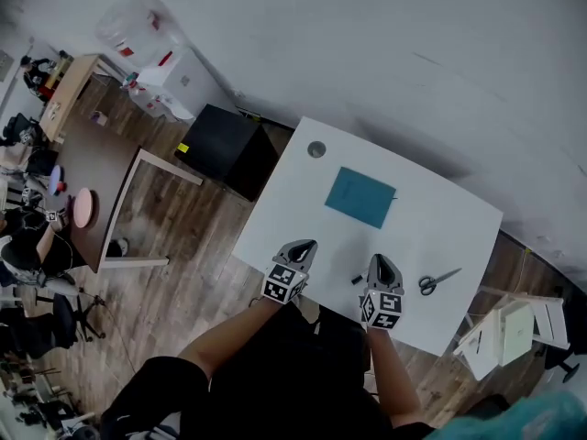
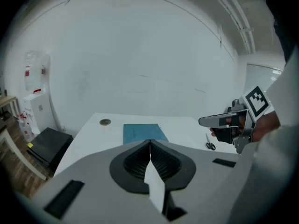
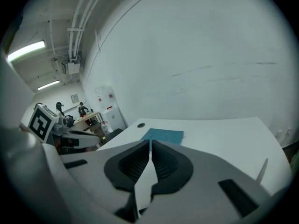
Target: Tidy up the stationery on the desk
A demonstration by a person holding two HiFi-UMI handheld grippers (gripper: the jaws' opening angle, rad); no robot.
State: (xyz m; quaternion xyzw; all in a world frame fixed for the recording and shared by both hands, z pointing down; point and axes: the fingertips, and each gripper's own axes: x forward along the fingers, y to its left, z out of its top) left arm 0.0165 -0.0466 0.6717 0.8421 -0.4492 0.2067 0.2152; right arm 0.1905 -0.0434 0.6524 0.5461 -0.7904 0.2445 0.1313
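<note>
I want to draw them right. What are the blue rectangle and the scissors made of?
The flat teal-blue rectangle looks like matte paper or card: no shine, thin edges; maybe a notebook. The small scissors seem to have pale grey metal blades and dark handles, probably plastic; too small to be sure.

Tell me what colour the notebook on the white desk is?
The notebook is teal blue, clearest in the head view.

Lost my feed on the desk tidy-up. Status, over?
Left gripper and right gripper both shut, empty, above the desk's near edge. Blue notebook, scissors, small black item lie loose on it. Nothing blocking them.
</note>
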